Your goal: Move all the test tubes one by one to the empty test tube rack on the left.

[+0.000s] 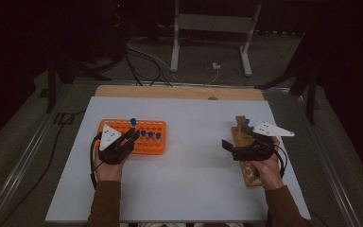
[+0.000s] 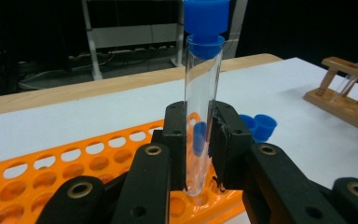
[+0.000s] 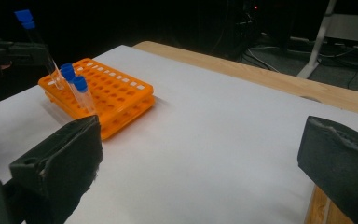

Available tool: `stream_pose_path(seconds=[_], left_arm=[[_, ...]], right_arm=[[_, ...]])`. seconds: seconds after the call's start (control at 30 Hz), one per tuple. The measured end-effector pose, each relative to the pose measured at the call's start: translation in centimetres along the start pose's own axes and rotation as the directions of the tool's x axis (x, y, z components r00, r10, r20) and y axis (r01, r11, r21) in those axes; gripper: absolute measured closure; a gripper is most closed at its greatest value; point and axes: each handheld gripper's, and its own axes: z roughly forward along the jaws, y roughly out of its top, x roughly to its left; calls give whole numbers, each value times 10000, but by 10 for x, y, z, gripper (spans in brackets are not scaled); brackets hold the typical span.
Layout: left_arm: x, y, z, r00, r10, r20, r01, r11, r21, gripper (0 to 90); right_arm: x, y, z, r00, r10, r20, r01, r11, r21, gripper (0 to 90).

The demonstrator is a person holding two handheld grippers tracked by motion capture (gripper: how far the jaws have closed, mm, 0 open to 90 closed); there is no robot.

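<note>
My left gripper (image 1: 132, 134) is shut on a clear test tube with a blue cap (image 1: 133, 122), held upright over the near right part of the orange rack (image 1: 152, 145). In the left gripper view the tube (image 2: 203, 93) stands between the shut jaws of the left gripper (image 2: 200, 135), and its bottom end is at a hole of the rack (image 2: 74, 158). Three more blue-capped tubes (image 1: 150, 135) stand in that rack. My right gripper (image 1: 235, 136) is open and holds nothing, above the wooden rack (image 1: 247, 170). One blue-capped tube (image 1: 246, 121) stands at that rack's far end.
The white board (image 1: 189, 179) lies on a wooden table (image 1: 179, 91). In the right gripper view the orange rack (image 3: 116, 95) with its tubes (image 3: 77, 84) sits far left, with white surface (image 3: 205, 140) between. Cables and a metal stand (image 1: 210, 28) are on the floor beyond.
</note>
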Motion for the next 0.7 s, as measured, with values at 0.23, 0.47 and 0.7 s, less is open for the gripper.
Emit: stream_pose_path(seconds=[0.23, 0.47, 0.7], left_arm=[[3, -5, 5, 9998, -77, -161, 79, 9999, 136, 782], [6, -12, 11, 9992, -174, -367, 185, 9994, 286, 782], [7, -17, 19, 9990, -129, -433, 152, 9985, 522, 782]], right_arm=[[0, 0, 0, 10000, 4, -26, -4, 10000, 12, 0], [0, 0, 0, 10000, -8, -46, 8, 10000, 2, 0], [0, -1, 1, 10000, -8, -54, 8, 10000, 14, 0]])
